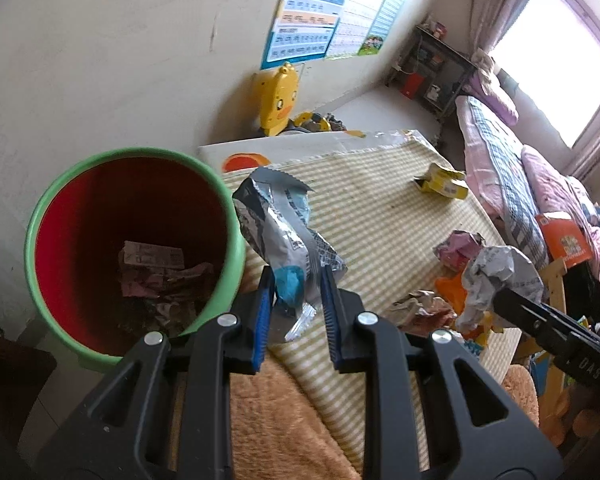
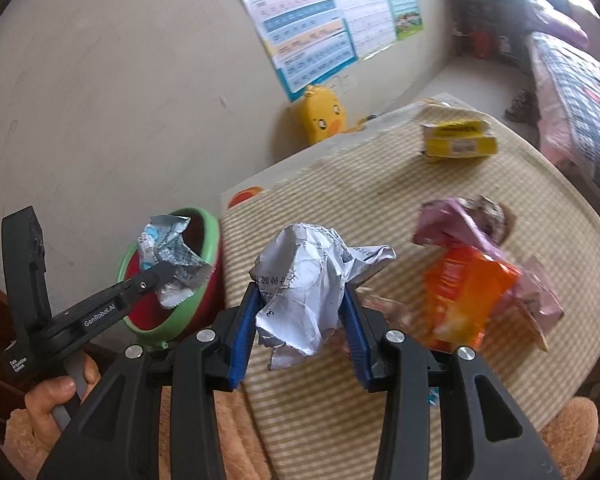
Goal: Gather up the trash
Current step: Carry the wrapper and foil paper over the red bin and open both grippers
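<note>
The left claw (image 1: 296,288) was clamped on a crumpled silver-and-blue wrapper (image 1: 284,232), which it held clear of the desk (image 1: 380,208), just beside the rim of the green bin (image 1: 136,252). From the right wrist view the same wrapper (image 2: 172,256) hung over the bin's mouth (image 2: 204,240). The bin, red inside, already contained several crumpled scraps (image 1: 156,276).

The right claw (image 2: 300,304) was pinching a ball of crumpled white printed paper (image 2: 304,292), lifted above the striped cloth covering the desk.

Uncollected trash lay on the desk: an orange packet (image 2: 464,296) touching a crumpled pink wrapper (image 2: 456,224), and a yellow carton (image 2: 456,140) well apart near the far edge.

A hand (image 2: 56,396) gripped the left claw's handle. A yellow duck toy (image 1: 278,100) stood against the wall beyond the desk.
</note>
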Demonstrator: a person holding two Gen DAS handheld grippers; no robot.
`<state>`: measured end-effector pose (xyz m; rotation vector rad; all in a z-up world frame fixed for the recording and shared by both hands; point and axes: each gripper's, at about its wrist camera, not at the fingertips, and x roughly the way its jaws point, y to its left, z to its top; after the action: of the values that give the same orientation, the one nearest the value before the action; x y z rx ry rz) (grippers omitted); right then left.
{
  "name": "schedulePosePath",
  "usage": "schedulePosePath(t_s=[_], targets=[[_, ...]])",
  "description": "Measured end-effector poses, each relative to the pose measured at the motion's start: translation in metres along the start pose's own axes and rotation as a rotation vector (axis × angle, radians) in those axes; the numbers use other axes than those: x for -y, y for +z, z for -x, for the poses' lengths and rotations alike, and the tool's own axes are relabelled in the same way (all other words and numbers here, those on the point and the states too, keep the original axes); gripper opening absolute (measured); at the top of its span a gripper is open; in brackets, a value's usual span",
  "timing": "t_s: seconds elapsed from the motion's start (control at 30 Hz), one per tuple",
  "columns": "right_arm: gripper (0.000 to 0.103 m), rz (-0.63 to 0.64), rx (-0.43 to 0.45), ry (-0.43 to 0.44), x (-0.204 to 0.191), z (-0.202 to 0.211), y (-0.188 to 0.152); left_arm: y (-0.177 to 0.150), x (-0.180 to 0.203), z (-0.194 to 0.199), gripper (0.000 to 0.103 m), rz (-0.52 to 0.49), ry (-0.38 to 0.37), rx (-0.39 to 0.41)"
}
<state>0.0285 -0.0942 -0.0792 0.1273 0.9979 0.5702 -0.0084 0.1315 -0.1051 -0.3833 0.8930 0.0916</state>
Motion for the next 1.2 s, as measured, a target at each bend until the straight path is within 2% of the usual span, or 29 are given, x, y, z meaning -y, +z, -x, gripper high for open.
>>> schedulePosePath(t_s=[0.4, 0.83, 1.1, 1.17, 1.2], targets=[[0.040, 0.064, -0.054, 0.024, -0.041, -0.029, 0.006, -0.003, -0.043, -0.002, 0.023, 0.093, 0.016, 0.001], [0.041, 0.162, -0.129, 0.118, -0.107, -0.088, 0.016, -0.008, -0.123, 0.009, 0.023, 0.230, 0.168, 0.025], [0.041, 0.210, -0.153, 0.188, -0.149, -0.119, 0.030, -0.014, -0.144, 0.014, 0.023, 0.263, 0.212, 0.021], [0.043, 0.211, -0.153, 0.203, -0.157, -0.122, 0.033, -0.014, -0.147, 0.013, 0.023, 0.271, 0.216, 0.017], [0.048, 0.207, -0.154, 0.213, -0.158, -0.123, 0.034, -0.014, -0.148, 0.012, 0.023, 0.276, 0.218, 0.015]])
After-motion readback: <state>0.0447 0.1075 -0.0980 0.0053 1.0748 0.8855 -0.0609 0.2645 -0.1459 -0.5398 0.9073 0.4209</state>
